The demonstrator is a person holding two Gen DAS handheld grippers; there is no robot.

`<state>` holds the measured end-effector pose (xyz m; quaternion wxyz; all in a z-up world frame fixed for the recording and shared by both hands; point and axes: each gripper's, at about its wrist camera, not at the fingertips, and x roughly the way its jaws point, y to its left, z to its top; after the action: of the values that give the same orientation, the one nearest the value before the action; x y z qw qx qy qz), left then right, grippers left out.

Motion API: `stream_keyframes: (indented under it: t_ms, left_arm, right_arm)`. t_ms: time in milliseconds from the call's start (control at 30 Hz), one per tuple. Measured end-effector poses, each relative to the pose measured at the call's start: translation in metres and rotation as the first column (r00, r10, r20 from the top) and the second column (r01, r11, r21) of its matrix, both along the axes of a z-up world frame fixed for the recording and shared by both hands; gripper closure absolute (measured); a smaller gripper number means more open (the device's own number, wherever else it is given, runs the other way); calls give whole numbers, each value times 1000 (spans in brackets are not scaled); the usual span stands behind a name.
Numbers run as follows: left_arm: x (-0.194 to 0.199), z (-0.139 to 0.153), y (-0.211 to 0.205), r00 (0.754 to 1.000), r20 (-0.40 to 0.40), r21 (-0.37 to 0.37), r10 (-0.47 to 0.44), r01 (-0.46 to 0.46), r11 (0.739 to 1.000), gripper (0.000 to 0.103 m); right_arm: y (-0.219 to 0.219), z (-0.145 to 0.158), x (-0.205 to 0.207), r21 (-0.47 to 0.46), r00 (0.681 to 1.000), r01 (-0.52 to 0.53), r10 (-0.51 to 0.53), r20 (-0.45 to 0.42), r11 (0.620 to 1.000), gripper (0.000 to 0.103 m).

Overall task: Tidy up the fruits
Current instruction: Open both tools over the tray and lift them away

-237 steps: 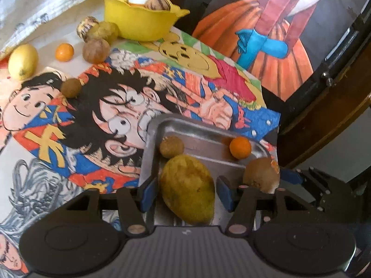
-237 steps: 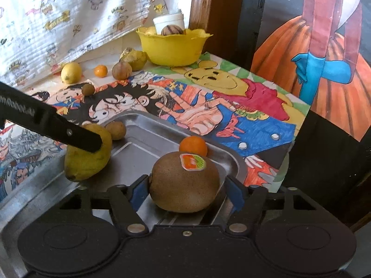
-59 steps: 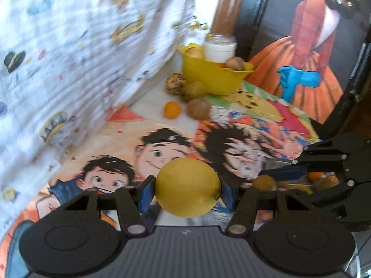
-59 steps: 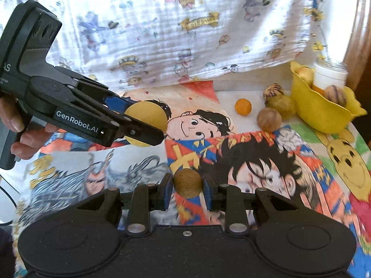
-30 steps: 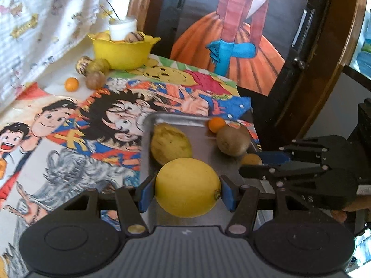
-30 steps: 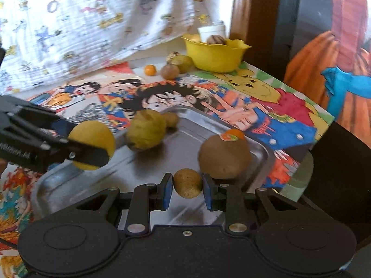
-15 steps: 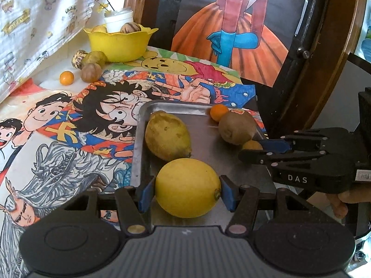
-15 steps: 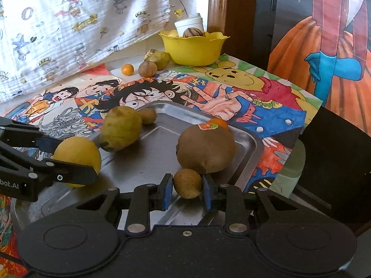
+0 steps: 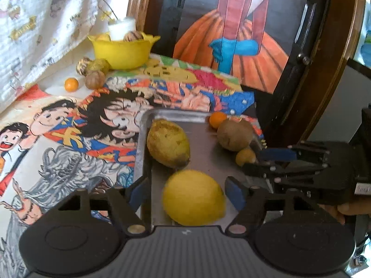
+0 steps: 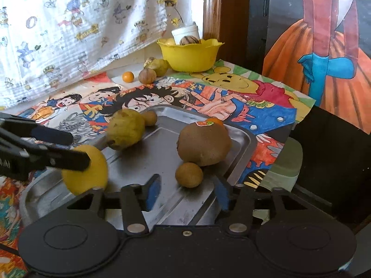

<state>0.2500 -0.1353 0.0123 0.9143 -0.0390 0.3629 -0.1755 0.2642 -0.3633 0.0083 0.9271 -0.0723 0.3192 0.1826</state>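
Left wrist view: the yellow lemon (image 9: 193, 198) lies on the metal tray (image 9: 204, 128) between the fingers of the left gripper (image 9: 185, 191), whose jaws have just been opening; a gap shows on either side of the fruit, so it is released, not clamped. Half a second ago the same jaws were pressed against its sides. In the right wrist view the right gripper (image 10: 185, 188) has likewise just been opening, and the small brown fruit (image 10: 189, 175) it was pinching now sits free on the tray, apart from both pads and touching the large kiwi (image 10: 204, 144). Both drops look finished, which puts six fruits on the tray: beyond the lemon, the greenish-yellow lemon (image 9: 168, 143) near the tray's left rim, a small brown ball (image 10: 149, 118) behind it, and a small orange (image 9: 218, 119) at the tray's far corner behind the kiwi.

Off the tray, well beyond its far edge, a loose orange (image 10: 128, 76), a brown round fruit (image 10: 147, 76) and two more fruits wait beside the yellow bowl (image 10: 190, 56); these seem the next to fetch. Both grippers crowd the tray's near edge, and the freed round fruits may roll as they back out.
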Motion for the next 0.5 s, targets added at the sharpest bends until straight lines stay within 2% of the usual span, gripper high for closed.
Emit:
stream_keyframes:
  t_ms: [33,133,233,367,500]
  left_arm:
    - [-3,4,2,1000,8,-2,6,-6,1000,22]
    - [-21,13,15,997,34,-24,68,-67,997,15]
    - [-45,17,36,985,28,-83,169,-166,983,6]
    - [-78,19,64,962,13,-111,274,-271,956,1]
    - [-106,18,80,949,4,-58,315,-315,947,1]
  right_arm:
    - [-1,2,-6,6,1000,4,-4,11,1000,27]
    - [-4,9,-24,28,1000,24,-25,19,999,19]
    - [-7,16,-47,52,998,59,-60,21,997,8]
    - [-4,22,-84,103,994,106,-106,-5,989,1]
    - [7,25,-125,134,982,190,-186,-37,973,1]
